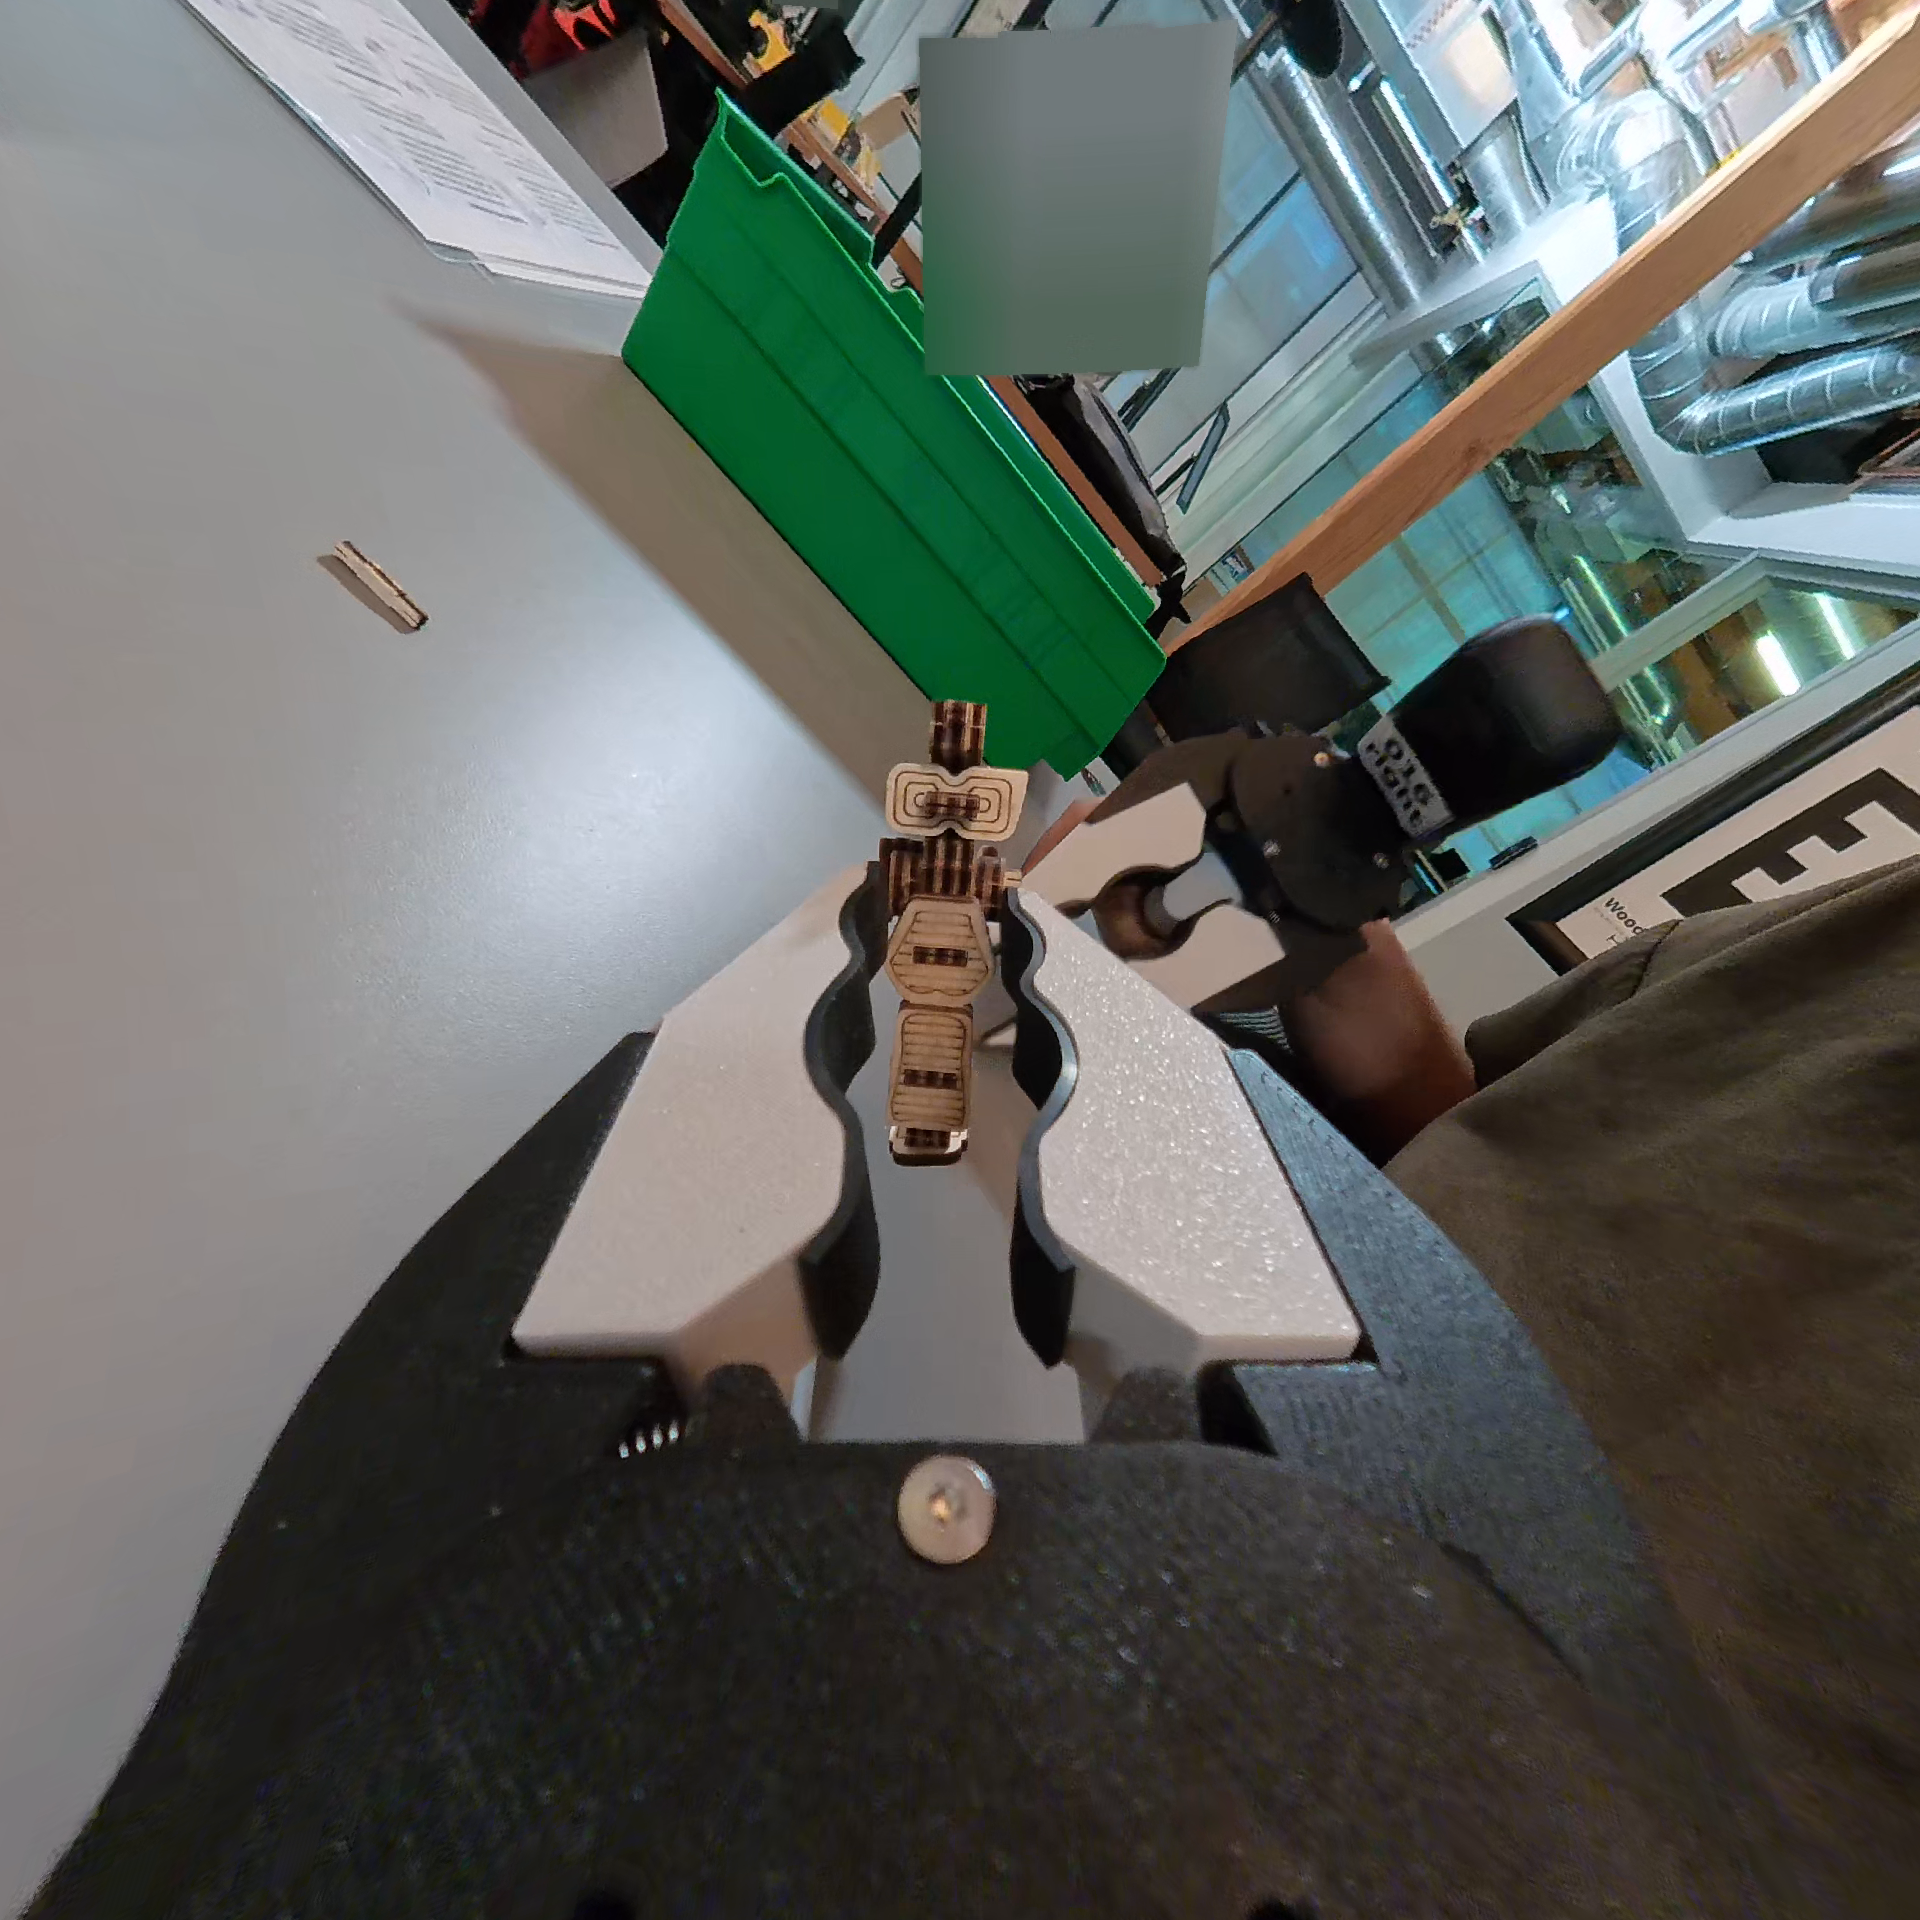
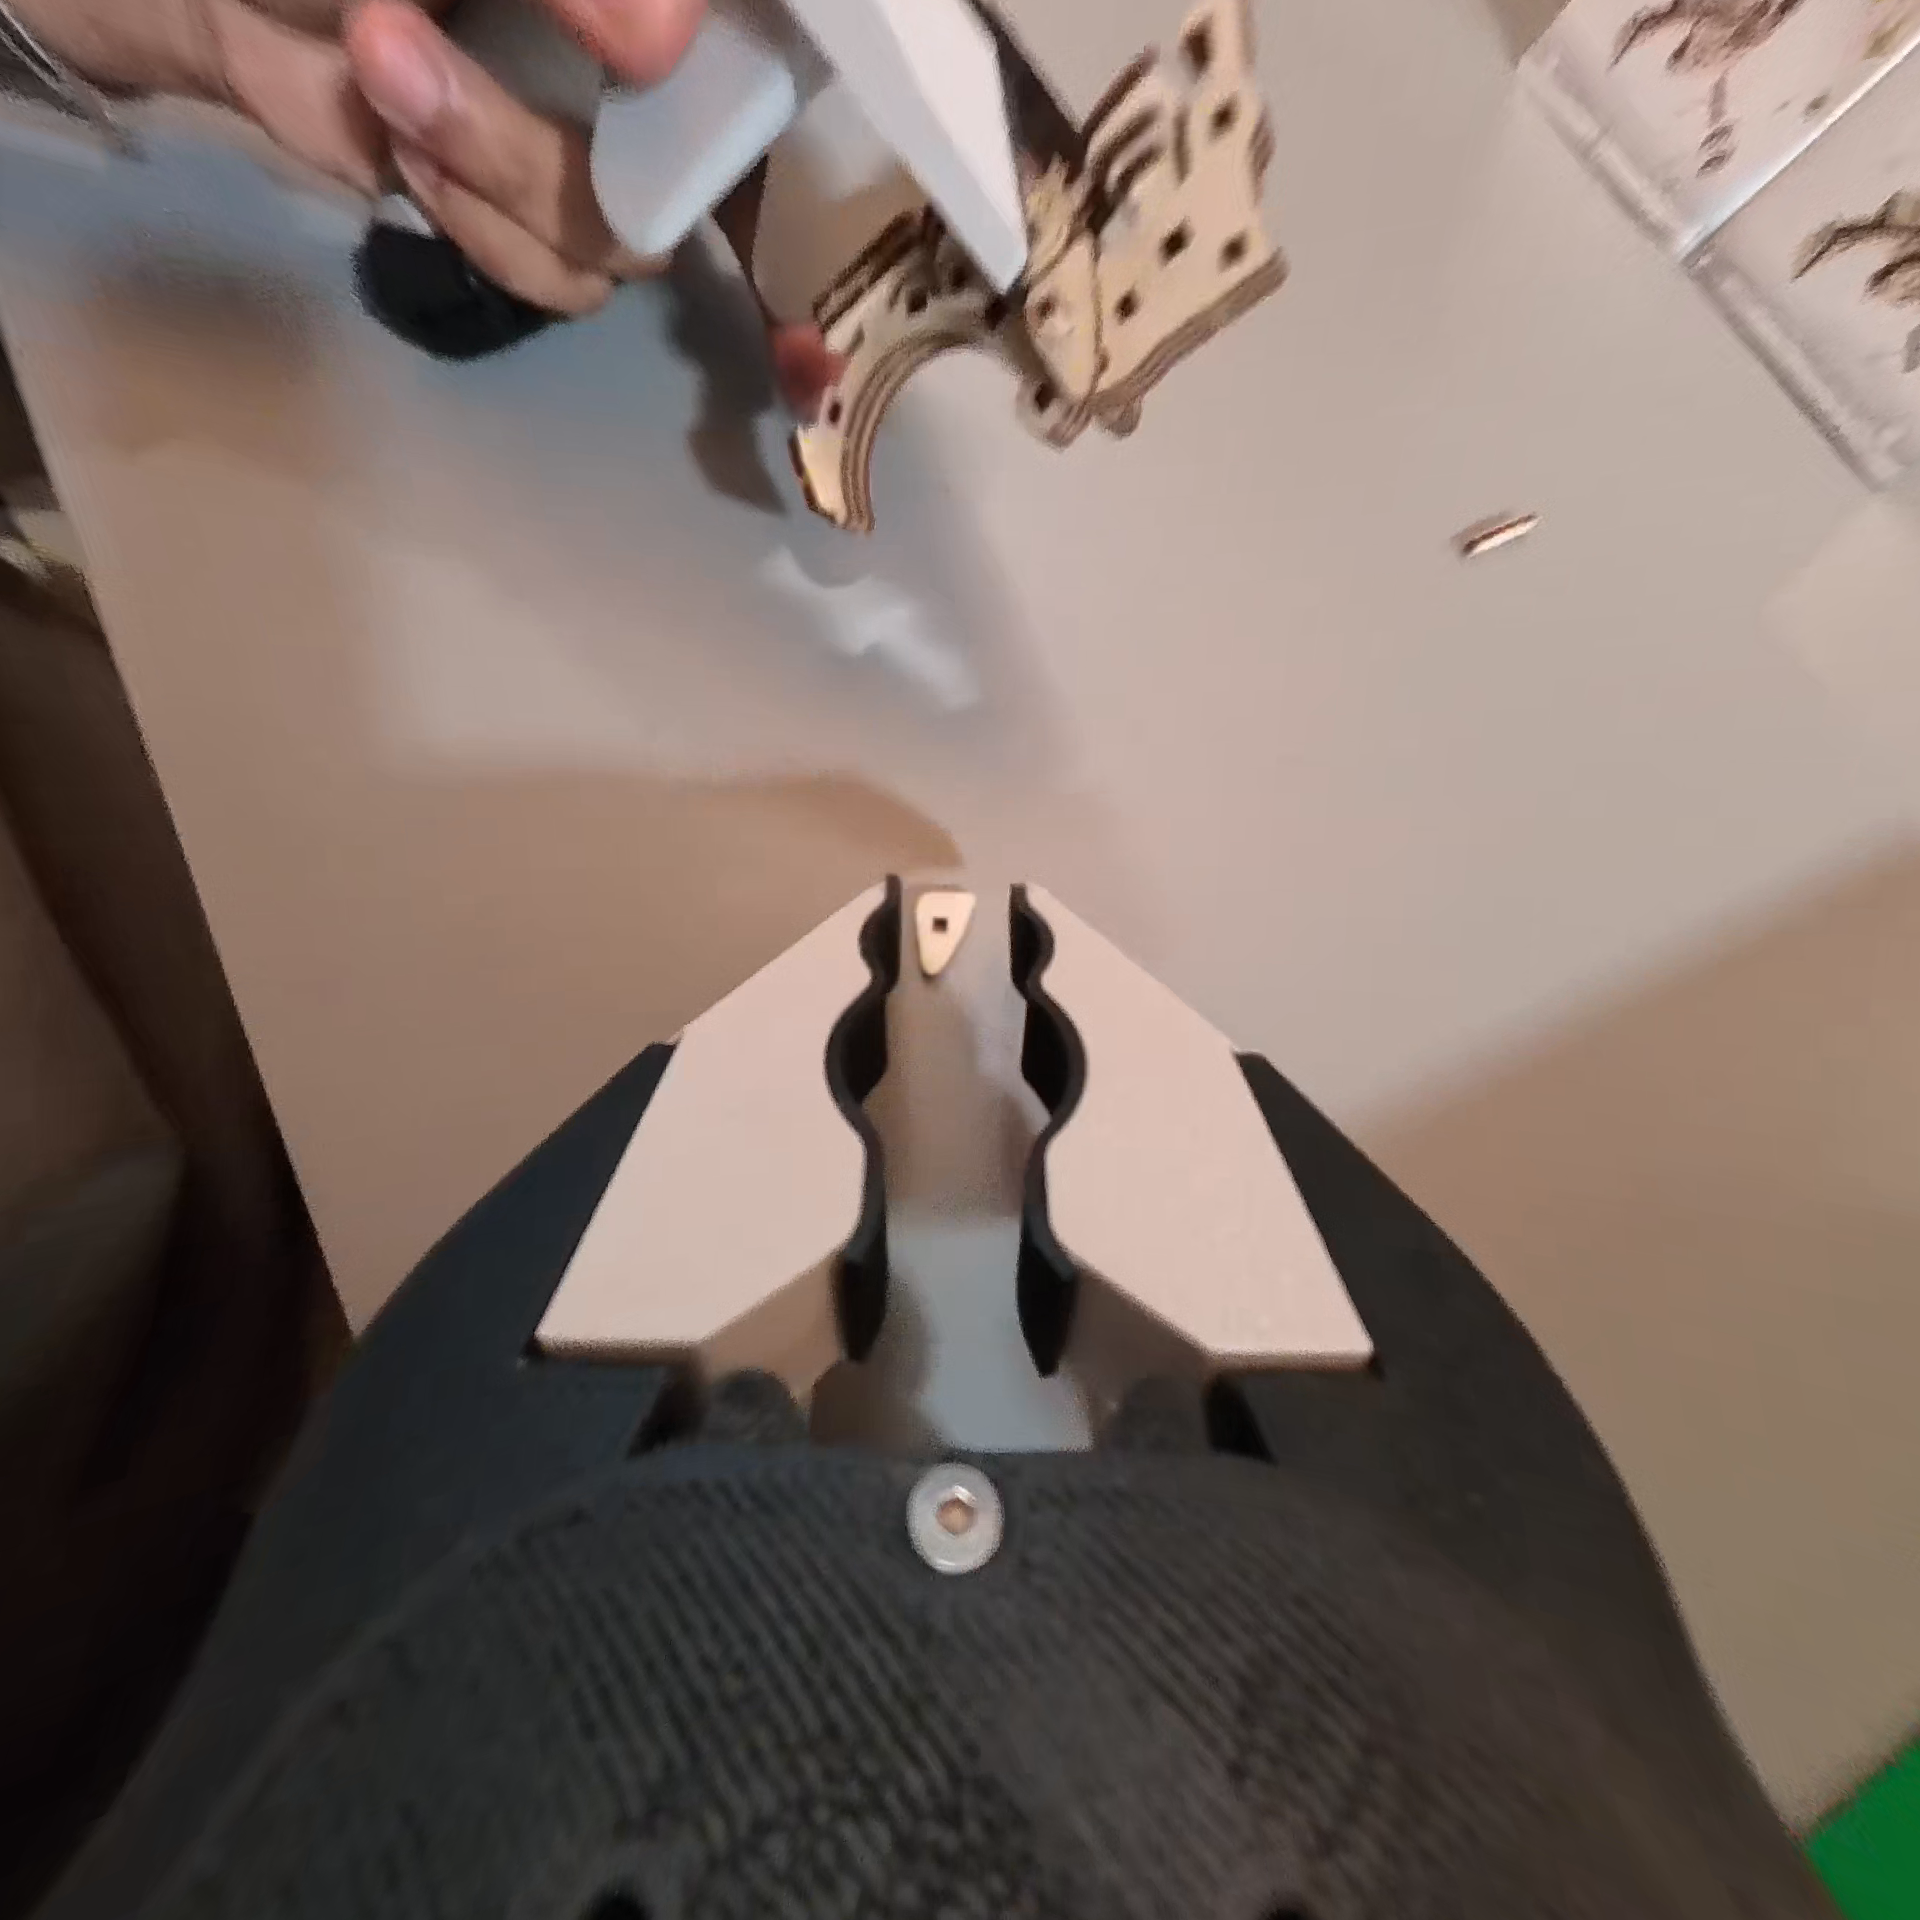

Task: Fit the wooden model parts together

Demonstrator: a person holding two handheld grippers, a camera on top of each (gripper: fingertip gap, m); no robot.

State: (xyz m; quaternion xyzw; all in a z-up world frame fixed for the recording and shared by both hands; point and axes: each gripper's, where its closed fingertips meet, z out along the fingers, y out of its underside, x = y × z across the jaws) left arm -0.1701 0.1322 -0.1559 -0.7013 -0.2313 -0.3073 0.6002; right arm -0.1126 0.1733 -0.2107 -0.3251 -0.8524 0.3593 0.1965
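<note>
My left gripper (image 1: 940,894) is shut on a partly built wooden model (image 1: 935,966), a slotted stack of laser-cut plates, and holds it upright above the grey table (image 1: 312,935). The right wrist view shows the same model (image 2: 1122,260), blurred, at the top under the left gripper's white finger (image 2: 935,135). My right gripper (image 2: 951,904) is nearly shut with a small pointed wooden piece (image 2: 940,930) with a square hole between its tips. In the left wrist view the right gripper (image 1: 1143,914) sits just right of the model. A loose wooden strip (image 1: 374,587) lies on the table, also seen in the right wrist view (image 2: 1496,535).
A green plastic bin (image 1: 883,436) stands at the table's far edge, a printed paper sheet (image 1: 416,135) beside it. A person's hand (image 2: 468,135) holds the left gripper; a dark sleeve (image 1: 1714,1247) fills the right. Printed sheets (image 2: 1766,156) lie at the far right. Across from one pair of fingers to the other is roughly 9 centimeters.
</note>
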